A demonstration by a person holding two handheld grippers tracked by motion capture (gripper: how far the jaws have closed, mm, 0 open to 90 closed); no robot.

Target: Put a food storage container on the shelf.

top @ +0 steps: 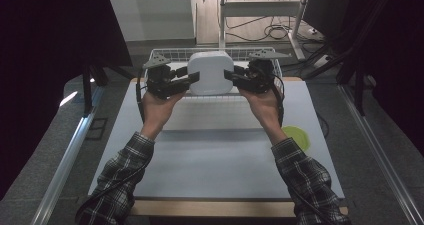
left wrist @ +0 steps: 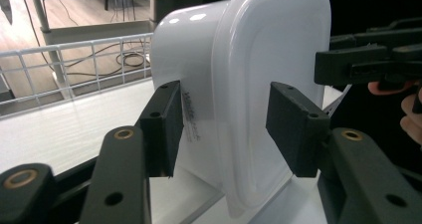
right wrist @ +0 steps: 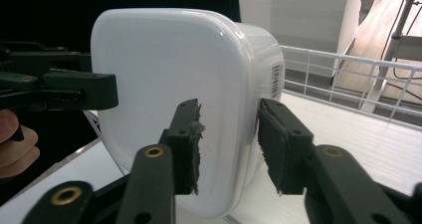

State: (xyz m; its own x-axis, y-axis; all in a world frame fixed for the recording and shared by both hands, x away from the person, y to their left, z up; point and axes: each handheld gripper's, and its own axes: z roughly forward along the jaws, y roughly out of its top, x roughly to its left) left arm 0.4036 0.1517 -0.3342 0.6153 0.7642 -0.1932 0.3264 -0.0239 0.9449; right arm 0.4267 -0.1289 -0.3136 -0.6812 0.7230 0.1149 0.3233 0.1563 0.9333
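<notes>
A white, rounded-square plastic container (top: 210,72) with its lid on stands on edge in the front of a wire basket (top: 165,52). My left gripper (top: 192,77) reaches it from the left and my right gripper (top: 227,75) from the right. In the left gripper view the container (left wrist: 249,59) sits between the jaws of the left gripper (left wrist: 221,129); one pad lies close against its wall and the other stands off the lid. In the right gripper view the right gripper (right wrist: 226,144) straddles the container's (right wrist: 174,59) edge with slack. Both look open.
The basket's white wire wall (left wrist: 74,50) runs behind the container, and its rail (right wrist: 348,64) sits to the right. A green disc (top: 296,137) lies on the pale table mat (top: 215,160) beside the right forearm. Dark frames and cables surround the table.
</notes>
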